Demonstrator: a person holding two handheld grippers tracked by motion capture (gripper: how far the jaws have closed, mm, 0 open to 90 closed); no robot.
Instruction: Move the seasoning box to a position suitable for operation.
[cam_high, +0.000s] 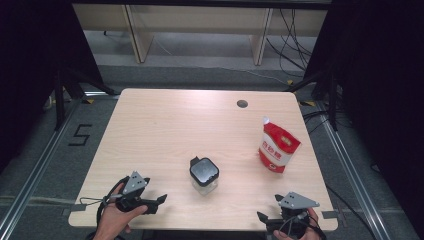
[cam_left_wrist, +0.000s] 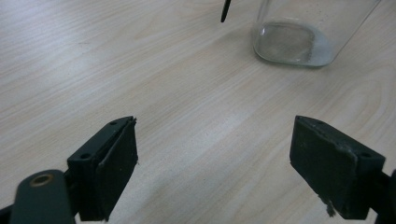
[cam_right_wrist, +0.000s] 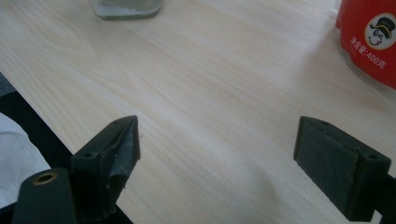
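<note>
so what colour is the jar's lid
Black, on the clear glass jar; it shows best in the high view.

We count one glass jar (cam_high: 204, 176) with a black lid, one red pouch (cam_high: 278, 146), and two claws, left (cam_high: 154, 202) and right (cam_high: 270, 216), on the surface (cam_high: 165, 130).

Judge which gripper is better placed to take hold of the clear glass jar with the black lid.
Left, probably. The left gripper is open, nearer the clear glass jar with the black lid, which stands ahead of its jaws. The right gripper sits farther off, nearer the red and white pouch.
</note>
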